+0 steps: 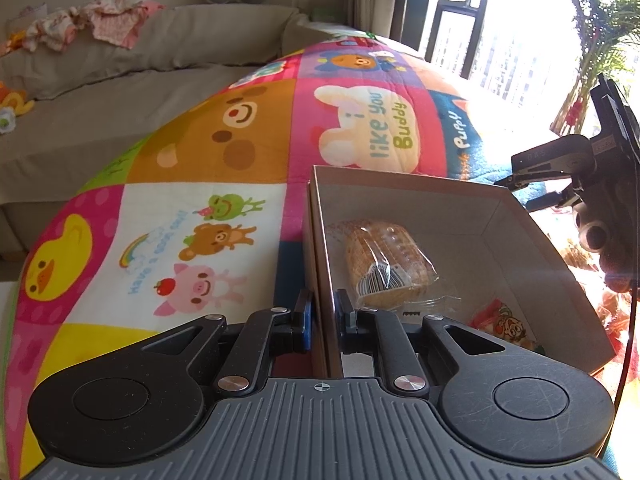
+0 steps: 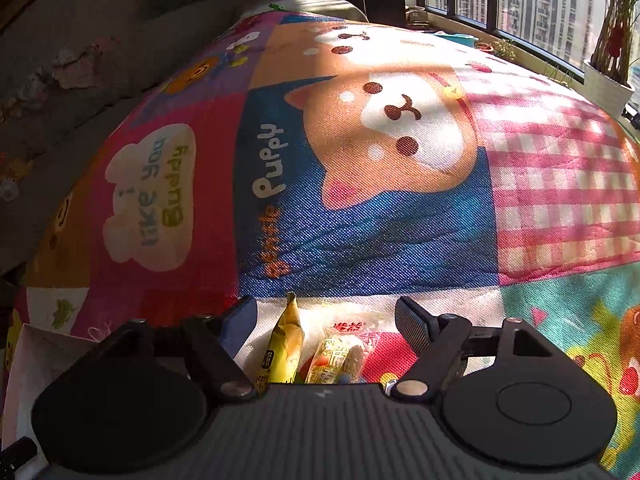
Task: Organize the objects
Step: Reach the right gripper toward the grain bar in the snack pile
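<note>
Left gripper [image 1: 324, 312] is clamped on the box [image 1: 532, 240] wall; a wrapped cake [image 1: 384, 264] and snack [image 1: 504, 320] sit inside. Right gripper [image 2: 326, 322] hangs about half open over two snack packets [image 2: 316, 352] on the mat [image 2: 360, 200], gripping nothing.

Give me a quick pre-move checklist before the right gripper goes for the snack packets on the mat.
1. Left gripper clamped on the box's near wall: ok, one finger on each side of the wall.
2. Cardboard box open on top with free floor space: ok, only a wrapped bread pack and a red snack packet inside.
3. Right gripper open and holding nothing: ok.
4. Targets between the right gripper's fingers: ok, yellow packet and clear candy packet both lie there.
5. Only one packet lined up: not ok, the two lie side by side.
6. Packets clear of each other: cannot tell, their near ends are hidden.
</note>
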`<action>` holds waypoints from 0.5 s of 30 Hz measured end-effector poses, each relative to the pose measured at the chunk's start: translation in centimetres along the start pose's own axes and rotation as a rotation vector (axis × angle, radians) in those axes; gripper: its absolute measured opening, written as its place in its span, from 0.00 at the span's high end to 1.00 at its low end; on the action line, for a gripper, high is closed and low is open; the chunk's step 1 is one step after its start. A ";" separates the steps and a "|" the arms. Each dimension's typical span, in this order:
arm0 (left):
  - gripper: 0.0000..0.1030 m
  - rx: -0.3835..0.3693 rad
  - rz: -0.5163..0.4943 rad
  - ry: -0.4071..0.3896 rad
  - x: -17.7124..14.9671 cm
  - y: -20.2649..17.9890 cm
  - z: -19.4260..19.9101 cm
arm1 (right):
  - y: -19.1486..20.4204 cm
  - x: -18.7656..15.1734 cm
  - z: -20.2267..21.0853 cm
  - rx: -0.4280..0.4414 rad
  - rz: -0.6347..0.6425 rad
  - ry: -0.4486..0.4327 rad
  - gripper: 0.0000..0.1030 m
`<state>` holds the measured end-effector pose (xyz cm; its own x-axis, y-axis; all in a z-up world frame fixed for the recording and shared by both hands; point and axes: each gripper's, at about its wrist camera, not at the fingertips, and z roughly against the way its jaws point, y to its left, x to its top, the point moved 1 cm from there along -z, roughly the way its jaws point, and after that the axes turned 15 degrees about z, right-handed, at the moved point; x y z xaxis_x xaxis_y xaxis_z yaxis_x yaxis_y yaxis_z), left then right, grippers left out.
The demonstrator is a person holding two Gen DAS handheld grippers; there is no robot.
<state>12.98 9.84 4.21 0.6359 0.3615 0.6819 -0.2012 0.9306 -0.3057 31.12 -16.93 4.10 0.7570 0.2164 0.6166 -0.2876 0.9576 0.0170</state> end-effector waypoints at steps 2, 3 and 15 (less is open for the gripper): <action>0.86 -0.006 0.005 -0.001 0.0 0.2 0.0 | -0.8 -0.5 -0.3 0.026 -0.074 0.011 0.37; 0.86 -0.008 0.006 -0.002 0.0 0.2 0.0 | -0.9 -0.9 0.1 0.030 -0.098 0.001 0.38; 0.86 0.004 -0.013 -0.003 -0.2 -0.1 0.0 | -0.4 -3.0 1.2 0.044 -0.018 0.069 0.61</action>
<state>12.89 9.72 4.11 0.6361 0.3494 0.6879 -0.1958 0.9355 -0.2940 28.24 -18.15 3.16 0.8001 0.2136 0.5605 -0.2982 0.9524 0.0627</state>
